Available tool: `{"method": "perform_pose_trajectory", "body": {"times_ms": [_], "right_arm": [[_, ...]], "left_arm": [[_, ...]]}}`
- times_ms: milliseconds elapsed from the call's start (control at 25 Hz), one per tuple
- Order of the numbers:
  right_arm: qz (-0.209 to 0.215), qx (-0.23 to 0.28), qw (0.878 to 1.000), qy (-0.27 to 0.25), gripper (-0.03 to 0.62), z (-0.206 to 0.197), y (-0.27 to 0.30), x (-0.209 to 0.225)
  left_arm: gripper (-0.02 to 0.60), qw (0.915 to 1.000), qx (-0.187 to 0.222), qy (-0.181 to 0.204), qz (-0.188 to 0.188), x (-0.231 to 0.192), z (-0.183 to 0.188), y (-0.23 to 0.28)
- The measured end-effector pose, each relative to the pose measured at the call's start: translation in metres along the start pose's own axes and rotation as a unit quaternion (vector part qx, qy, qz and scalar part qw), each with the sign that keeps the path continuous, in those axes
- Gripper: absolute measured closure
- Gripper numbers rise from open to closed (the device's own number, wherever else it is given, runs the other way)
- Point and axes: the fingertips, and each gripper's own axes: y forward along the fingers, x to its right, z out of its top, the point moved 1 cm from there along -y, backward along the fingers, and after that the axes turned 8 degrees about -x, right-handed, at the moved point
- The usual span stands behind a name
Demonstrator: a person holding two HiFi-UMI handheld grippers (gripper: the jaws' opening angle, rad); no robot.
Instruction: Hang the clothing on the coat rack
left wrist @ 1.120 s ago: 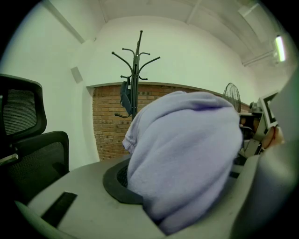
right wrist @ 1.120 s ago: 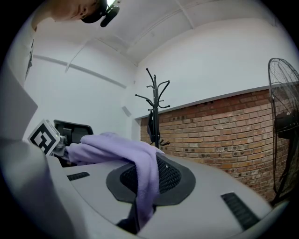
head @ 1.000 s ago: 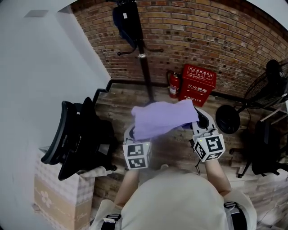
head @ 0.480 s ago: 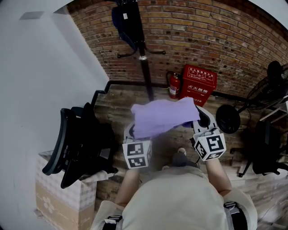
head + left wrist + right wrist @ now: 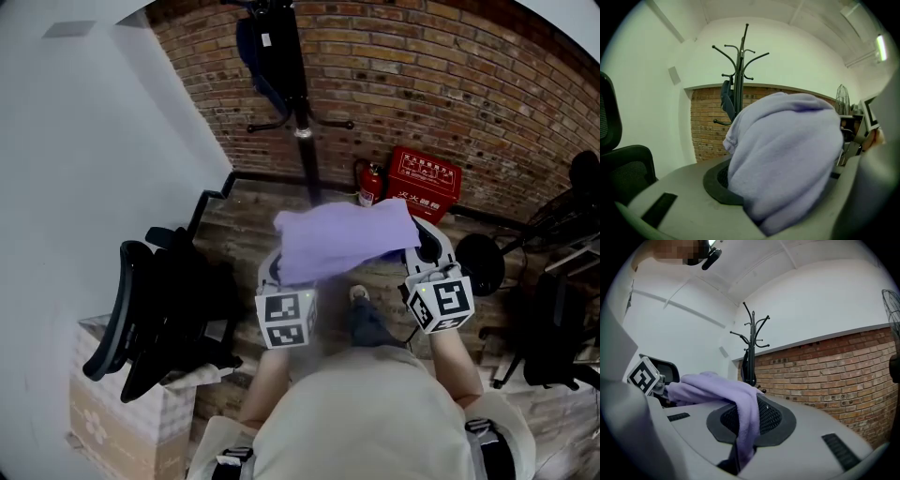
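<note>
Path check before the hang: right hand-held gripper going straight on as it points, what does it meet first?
Probably the coat rack, with a dark garment already on it; brick wall behind. Depth unclear.

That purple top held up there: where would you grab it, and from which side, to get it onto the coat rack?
Probably as it is held now. The purple top is limp, so pinch its two opposite edges from the near side, one in the left gripper and one in the right gripper. Spread between them, its free far edge faces the coat rack.
</note>
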Motion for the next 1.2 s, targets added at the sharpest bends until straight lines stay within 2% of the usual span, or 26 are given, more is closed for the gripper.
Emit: {"method": "perform_pose_trajectory", "body": {"times_ms": [600,1200], "right_arm": [[0.032,0.029,0.999,-0.021,0.572,0.045,0.103,0.073],[0.089,0.033,0.995,-0.038,0.572,0.072,0.206,0.118]], "left_arm": [[0.468,0.9991,0.018,0.014,0.035,-0.01,0.079,0.09],[0.468,0.9956,0.012,0.02,0.091,-0.035,0.131,0.163]]}}
